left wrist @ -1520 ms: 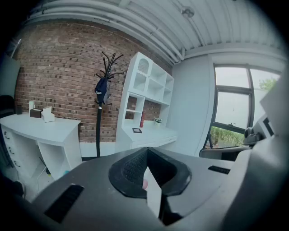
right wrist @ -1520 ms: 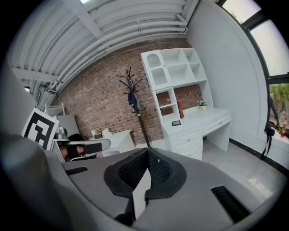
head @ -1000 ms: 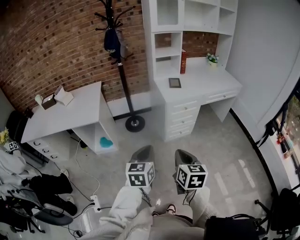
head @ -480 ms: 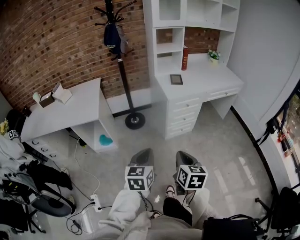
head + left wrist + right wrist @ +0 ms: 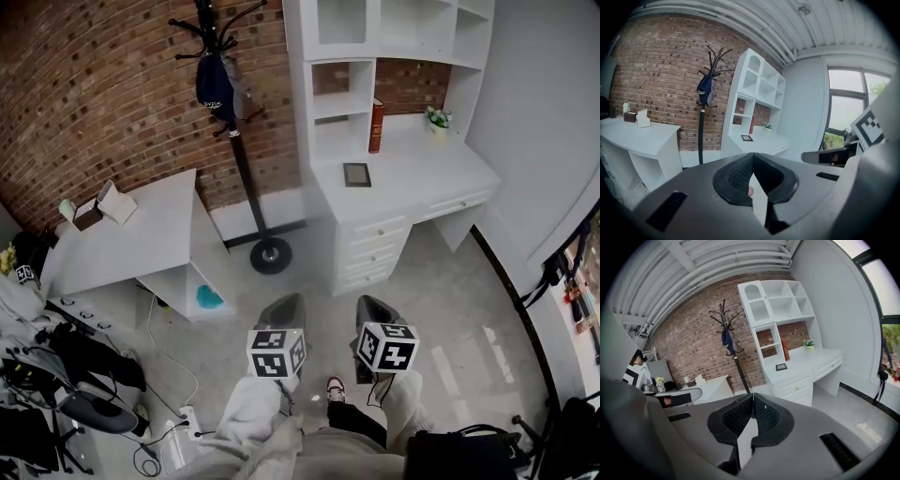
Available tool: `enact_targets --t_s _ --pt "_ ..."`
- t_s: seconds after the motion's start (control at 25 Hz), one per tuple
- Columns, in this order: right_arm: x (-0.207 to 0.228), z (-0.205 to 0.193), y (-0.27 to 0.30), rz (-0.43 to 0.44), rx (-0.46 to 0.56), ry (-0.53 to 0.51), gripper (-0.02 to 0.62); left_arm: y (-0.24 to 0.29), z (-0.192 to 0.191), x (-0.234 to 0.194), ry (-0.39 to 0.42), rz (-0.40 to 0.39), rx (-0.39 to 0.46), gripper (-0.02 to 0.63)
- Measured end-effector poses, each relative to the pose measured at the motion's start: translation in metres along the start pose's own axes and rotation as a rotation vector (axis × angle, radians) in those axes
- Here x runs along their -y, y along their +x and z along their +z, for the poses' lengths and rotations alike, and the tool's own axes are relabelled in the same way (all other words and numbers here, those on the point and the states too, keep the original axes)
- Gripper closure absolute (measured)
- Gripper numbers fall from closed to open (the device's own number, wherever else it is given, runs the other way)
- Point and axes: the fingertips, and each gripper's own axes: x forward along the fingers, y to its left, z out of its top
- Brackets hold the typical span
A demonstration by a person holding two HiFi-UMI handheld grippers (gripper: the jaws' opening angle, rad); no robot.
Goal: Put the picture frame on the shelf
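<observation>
Picture frame lies flat on worktop under shelf, well ahead of right hand-held gripper, farther from left hand-held gripper; both w/ jaws closed tip-to-tip, nothing held.

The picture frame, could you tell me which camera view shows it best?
The head view: the picture frame lies flat on the white desk, seen from above. The right gripper view shows it small and oblique; the left gripper view smaller still.
</observation>
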Motion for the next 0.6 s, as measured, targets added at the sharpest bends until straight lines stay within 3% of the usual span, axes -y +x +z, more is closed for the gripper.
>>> enact_targets --t_s 0.6 --pt "0.078 0.074 0.128 0.008 -0.035 0.019 0.571 0.151 0.056 -0.014 0.023 0.009 0.020 0.598"
